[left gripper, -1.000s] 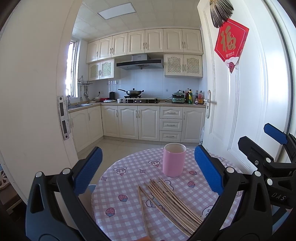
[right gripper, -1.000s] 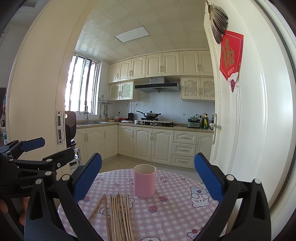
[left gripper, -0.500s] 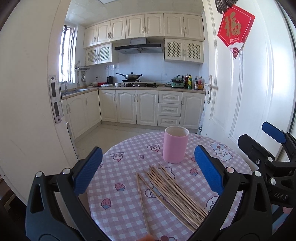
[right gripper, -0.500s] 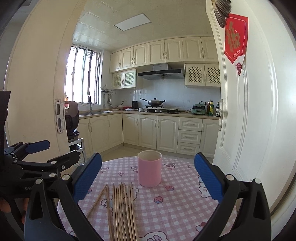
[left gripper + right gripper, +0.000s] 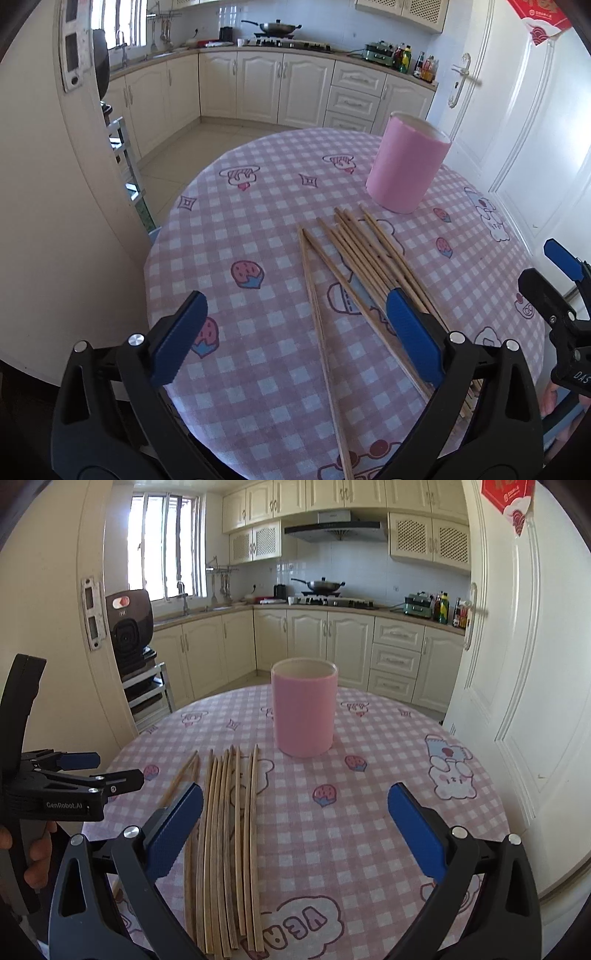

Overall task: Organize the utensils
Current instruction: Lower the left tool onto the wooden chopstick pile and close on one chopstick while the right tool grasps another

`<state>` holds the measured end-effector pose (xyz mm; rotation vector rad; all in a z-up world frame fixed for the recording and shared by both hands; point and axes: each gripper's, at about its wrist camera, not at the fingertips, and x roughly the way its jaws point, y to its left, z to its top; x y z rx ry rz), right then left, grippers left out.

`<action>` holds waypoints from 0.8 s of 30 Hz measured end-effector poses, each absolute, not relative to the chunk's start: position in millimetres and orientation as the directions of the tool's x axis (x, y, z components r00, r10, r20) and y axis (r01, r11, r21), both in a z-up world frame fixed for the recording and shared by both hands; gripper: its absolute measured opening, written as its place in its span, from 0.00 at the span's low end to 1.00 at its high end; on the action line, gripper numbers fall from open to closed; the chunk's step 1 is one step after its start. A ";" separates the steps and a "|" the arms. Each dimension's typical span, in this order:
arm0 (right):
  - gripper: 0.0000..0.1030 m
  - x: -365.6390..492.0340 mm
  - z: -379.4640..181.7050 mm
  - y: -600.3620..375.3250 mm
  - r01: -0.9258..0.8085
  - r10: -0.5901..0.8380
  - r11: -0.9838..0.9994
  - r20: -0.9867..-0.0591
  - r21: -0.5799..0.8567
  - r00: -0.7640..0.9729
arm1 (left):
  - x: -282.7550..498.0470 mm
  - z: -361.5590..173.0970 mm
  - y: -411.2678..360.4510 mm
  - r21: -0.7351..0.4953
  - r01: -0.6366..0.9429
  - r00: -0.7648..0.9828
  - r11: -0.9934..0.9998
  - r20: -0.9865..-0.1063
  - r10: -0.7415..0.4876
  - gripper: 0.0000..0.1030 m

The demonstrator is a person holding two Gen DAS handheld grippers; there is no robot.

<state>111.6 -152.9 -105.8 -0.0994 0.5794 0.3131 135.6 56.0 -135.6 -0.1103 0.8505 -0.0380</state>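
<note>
Several wooden chopsticks (image 5: 364,266) lie in a loose bundle on a round table with a pink checked cloth (image 5: 258,206); they also show in the right wrist view (image 5: 229,819). A pink cylindrical holder (image 5: 408,164) stands upright just beyond their far tips, and it shows in the right wrist view (image 5: 303,707) too. My left gripper (image 5: 299,332) is open and empty above the near ends of the chopsticks. My right gripper (image 5: 295,827) is open and empty, to the right of the bundle.
The table's round edge drops off at the left (image 5: 155,243) toward a tiled kitchen floor. A white door (image 5: 517,664) stands close on the right. A metal rack with a black appliance (image 5: 129,627) is at the left. The other gripper (image 5: 74,786) hovers at the left.
Both grippers have tilted down and moved closer to the table. The chopsticks and holder now fill more of each view. Nothing has been grasped.
</note>
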 end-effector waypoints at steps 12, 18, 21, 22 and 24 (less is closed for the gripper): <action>0.65 173.4 -138.6 -130.5 -0.402 0.262 0.915 -0.711 -0.031 0.652 | 192.1 -174.2 58.5 -0.160 -0.012 0.507 0.987 -0.852 -0.132 0.43; 0.41 211.3 -151.9 -123.7 -0.470 0.318 0.881 -0.800 0.052 0.508 | 204.4 -174.9 53.8 -0.130 0.002 0.475 0.992 -0.872 -0.115 0.33; 0.32 223.1 -155.4 -119.9 -0.479 0.312 0.876 -0.820 0.054 0.479 | 207.6 -175.1 54.7 -0.107 0.002 0.476 0.994 -0.874 -0.095 0.27; 0.31 225.5 -154.0 -120.2 -0.480 0.321 0.875 -0.821 0.065 0.472 | 209.2 -175.4 55.9 -0.108 -0.002 0.478 0.994 -0.873 -0.094 0.25; 0.30 228.3 -152.5 -119.5 -0.481 0.313 0.875 -0.828 0.061 0.465 | 210.9 -175.1 58.0 -0.114 -0.005 0.477 0.993 -0.873 -0.098 0.24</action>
